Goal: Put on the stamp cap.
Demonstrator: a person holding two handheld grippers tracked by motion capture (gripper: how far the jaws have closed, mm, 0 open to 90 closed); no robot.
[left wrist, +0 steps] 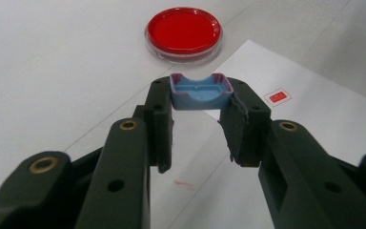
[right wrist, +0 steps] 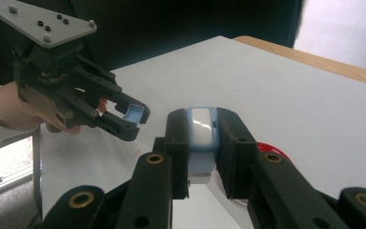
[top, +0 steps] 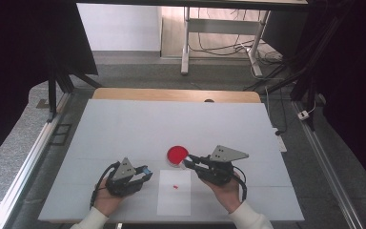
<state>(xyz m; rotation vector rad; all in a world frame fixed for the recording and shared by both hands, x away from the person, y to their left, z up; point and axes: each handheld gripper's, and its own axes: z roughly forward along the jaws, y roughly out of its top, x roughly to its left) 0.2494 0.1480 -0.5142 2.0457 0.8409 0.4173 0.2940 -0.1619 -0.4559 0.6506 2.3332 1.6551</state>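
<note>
My left gripper is shut on a small blue cap-like piece with reddish edges, held at the fingertips above the table. In the high view this gripper sits left of a white paper sheet. My right gripper is shut on a white and light-blue oblong piece. Its tips hover just right of a round red dish. The right gripper view also has the left gripper with the blue piece facing it, a short gap apart.
The red dish stands on the white table ahead of the left jaws. The paper sheet carries a small red label. A wooden edge runs along the table's far side, with desk legs and cables beyond.
</note>
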